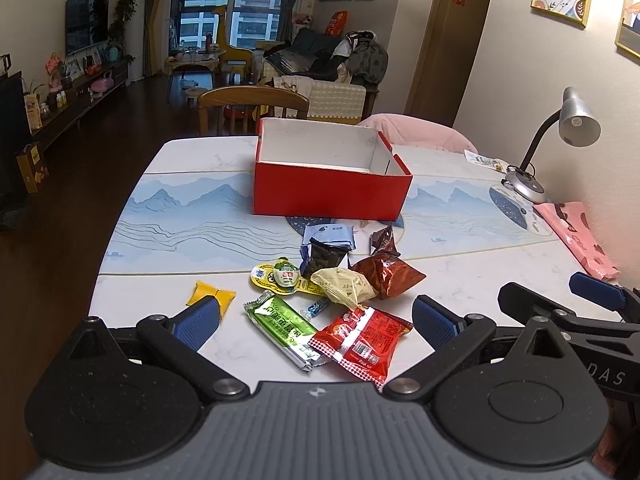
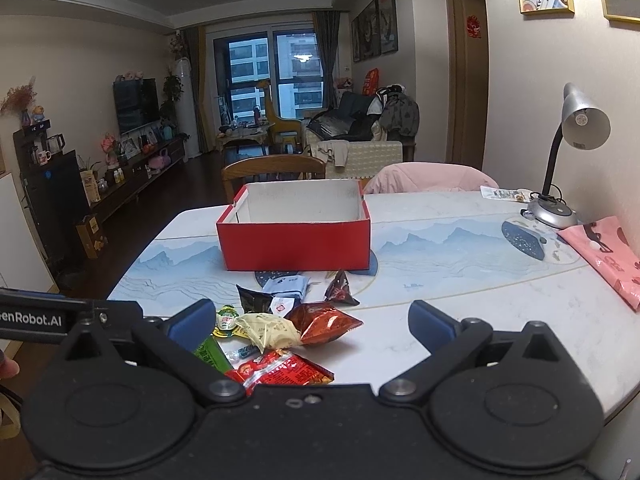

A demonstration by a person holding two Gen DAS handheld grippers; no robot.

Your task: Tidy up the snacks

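An open red box (image 1: 332, 192) (image 2: 296, 244) with a white inside stands mid-table, nothing visible in it. Several snacks lie in a loose pile in front of it: a green bar (image 1: 282, 328), a red packet (image 1: 362, 338) (image 2: 286, 372), a cream packet (image 1: 344, 285) (image 2: 270, 330), a brown-red bag (image 1: 386, 272) (image 2: 326, 322), a yellow packet (image 1: 210, 294), a pale blue packet (image 1: 329, 236). My left gripper (image 1: 316, 322) is open low over the green bar and red packet. My right gripper (image 2: 312, 326) is open above the pile, holding nothing.
The marble table (image 2: 460, 320) carries a blue mountain-print runner. A grey desk lamp (image 1: 560, 136) (image 2: 568, 152) and a pink bag (image 1: 580, 236) (image 2: 604, 256) sit at the right. A wooden chair (image 1: 252, 108) and a pink-draped chair (image 2: 428, 178) stand behind the box.
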